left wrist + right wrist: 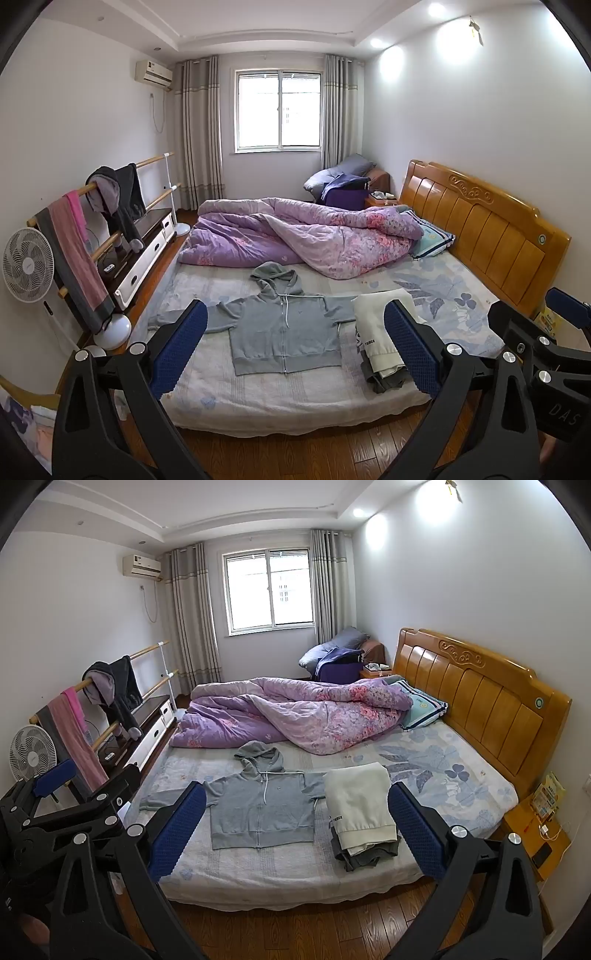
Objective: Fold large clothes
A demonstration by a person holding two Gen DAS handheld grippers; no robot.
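A grey zip-up hoodie (280,328) is lying flat and face up on the bed's sheet, its zip closed, its hood lying crumpled above the collar, its sleeves stretching out to both sides and its white drawstrings trailing down the chest. Just to its right a stack of folded clothes (360,814) is sitting, a cream garment covering darker grey ones and overlapping the hoodie's sleeve.

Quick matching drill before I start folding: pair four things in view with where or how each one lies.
Things:
1. grey hoodie
2. cream garment
3. purple quilt
4. pink towel

States:
A. bunched up at the far side of the bed
B. draped over a wooden rail
C. spread flat, zipped, sleeves out
D. folded on top of a stack

Pairs: 1-C, 2-D, 3-A, 4-B
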